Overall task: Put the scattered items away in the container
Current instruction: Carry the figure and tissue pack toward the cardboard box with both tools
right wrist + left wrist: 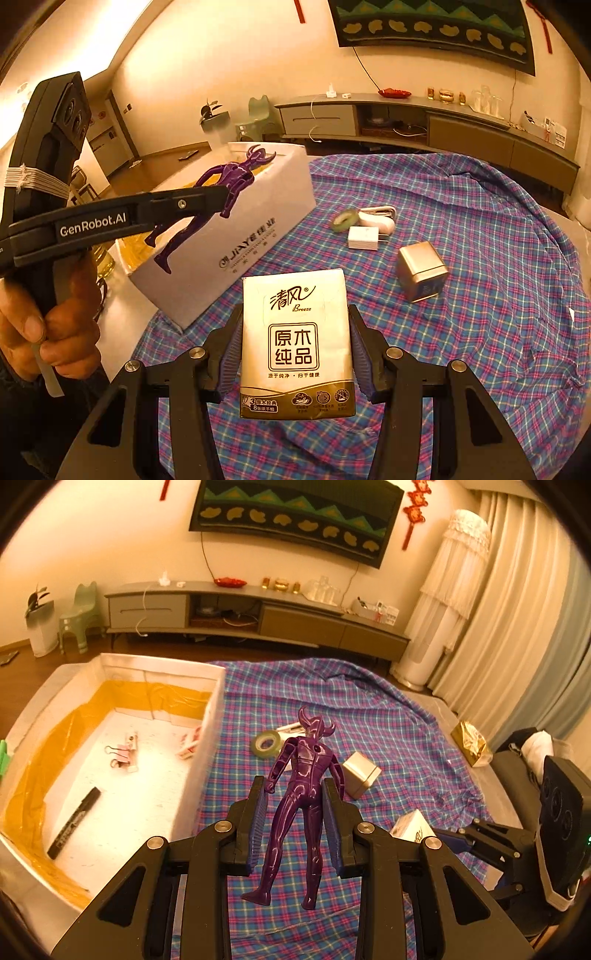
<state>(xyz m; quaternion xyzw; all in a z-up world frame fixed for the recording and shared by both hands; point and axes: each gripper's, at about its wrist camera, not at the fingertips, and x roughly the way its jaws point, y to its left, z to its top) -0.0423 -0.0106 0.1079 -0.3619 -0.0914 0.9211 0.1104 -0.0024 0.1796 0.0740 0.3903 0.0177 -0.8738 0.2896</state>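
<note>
My left gripper (295, 794) is shut on a purple toy figure (303, 775) and holds it in the air over the plaid cloth, just right of the white foam box (207, 738). The figure also shows in the right wrist view (225, 184), held in front of the box (258, 206). My right gripper (295, 325) is shut on a tissue pack (295, 343) above the cloth. Inside the box lie a black marker (74, 823), pink binder clips (123, 753) and a small packet (190, 742).
On the plaid cloth (480, 332) lie a green tape roll (345, 220), a white charger with cable (369, 232) and a silver tin (423, 273). A gold bag (472, 742) sits at the cloth's right edge. A TV cabinet (258, 616) stands behind.
</note>
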